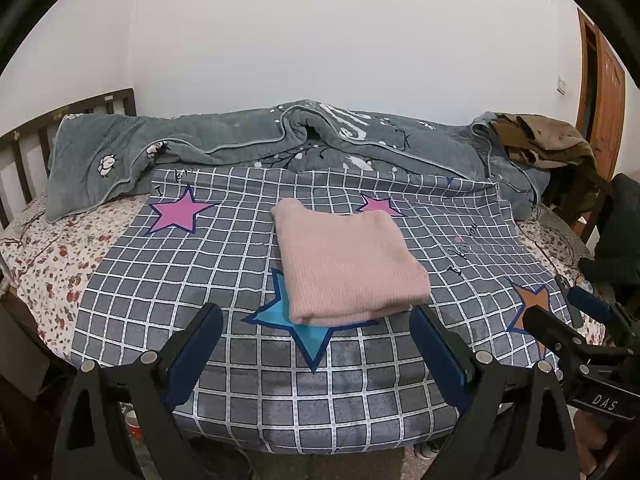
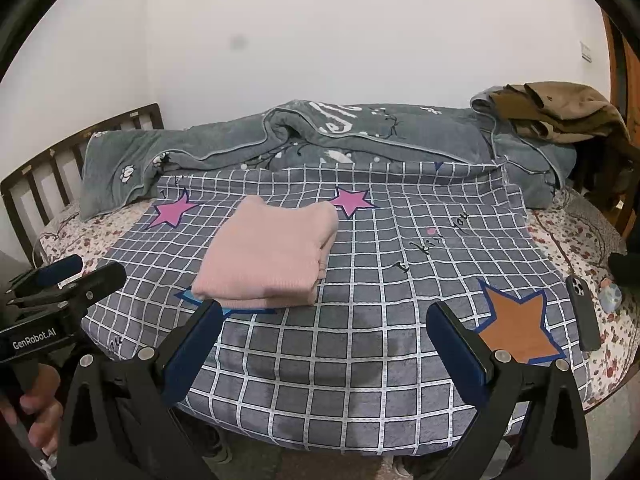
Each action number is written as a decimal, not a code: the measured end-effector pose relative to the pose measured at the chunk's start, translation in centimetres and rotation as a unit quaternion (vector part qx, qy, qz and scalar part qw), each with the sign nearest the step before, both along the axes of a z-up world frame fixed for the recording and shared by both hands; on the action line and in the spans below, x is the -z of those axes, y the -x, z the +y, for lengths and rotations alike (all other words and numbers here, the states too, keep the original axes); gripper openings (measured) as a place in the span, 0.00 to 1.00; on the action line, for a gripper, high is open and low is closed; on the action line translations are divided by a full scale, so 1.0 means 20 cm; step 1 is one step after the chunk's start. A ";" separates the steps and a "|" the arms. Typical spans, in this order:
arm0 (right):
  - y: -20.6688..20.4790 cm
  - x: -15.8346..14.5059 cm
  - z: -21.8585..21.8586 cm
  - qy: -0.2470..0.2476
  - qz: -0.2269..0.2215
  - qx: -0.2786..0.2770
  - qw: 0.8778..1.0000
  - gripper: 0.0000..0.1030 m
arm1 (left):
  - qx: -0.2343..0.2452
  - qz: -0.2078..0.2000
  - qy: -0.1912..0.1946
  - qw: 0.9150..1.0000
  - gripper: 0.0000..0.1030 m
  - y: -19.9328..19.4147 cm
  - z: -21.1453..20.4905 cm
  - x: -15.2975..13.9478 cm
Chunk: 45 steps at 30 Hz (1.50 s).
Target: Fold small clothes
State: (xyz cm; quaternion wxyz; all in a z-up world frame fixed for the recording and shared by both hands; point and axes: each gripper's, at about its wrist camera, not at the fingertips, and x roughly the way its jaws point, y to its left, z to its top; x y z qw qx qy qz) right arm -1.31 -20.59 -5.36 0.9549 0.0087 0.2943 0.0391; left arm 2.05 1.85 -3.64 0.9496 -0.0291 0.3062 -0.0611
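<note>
A pink knitted garment (image 1: 344, 264) lies folded into a neat rectangle on the grey checked sheet (image 1: 200, 280), partly over a blue star. From the right wrist camera the same pink garment (image 2: 268, 256) sits left of centre. My left gripper (image 1: 316, 320) is open, its tips just short of the garment's near edge, holding nothing. My right gripper (image 2: 324, 316) is open too, over bare sheet (image 2: 360, 320) to the right of the garment. Each gripper shows at the other view's edge: the right gripper (image 1: 560, 304), the left gripper (image 2: 80, 272).
A rumpled grey quilt (image 1: 240, 140) runs along the wall side of the bed. Brown clothes (image 1: 540, 140) are heaped at the far right. A dark phone (image 2: 584, 312) lies near the right edge on the floral sheet (image 1: 52, 256). A wooden headboard (image 1: 24, 148) stands left.
</note>
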 end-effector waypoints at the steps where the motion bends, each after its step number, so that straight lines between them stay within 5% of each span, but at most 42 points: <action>1: 0.00 0.00 0.00 0.000 0.000 0.000 1.000 0.97 | 0.000 0.000 0.000 1.000 0.92 0.00 0.00 0.00; 45: 0.01 -0.01 -0.01 0.002 0.000 0.003 1.000 0.97 | -0.009 -0.009 0.003 1.000 0.92 0.03 0.03 -0.03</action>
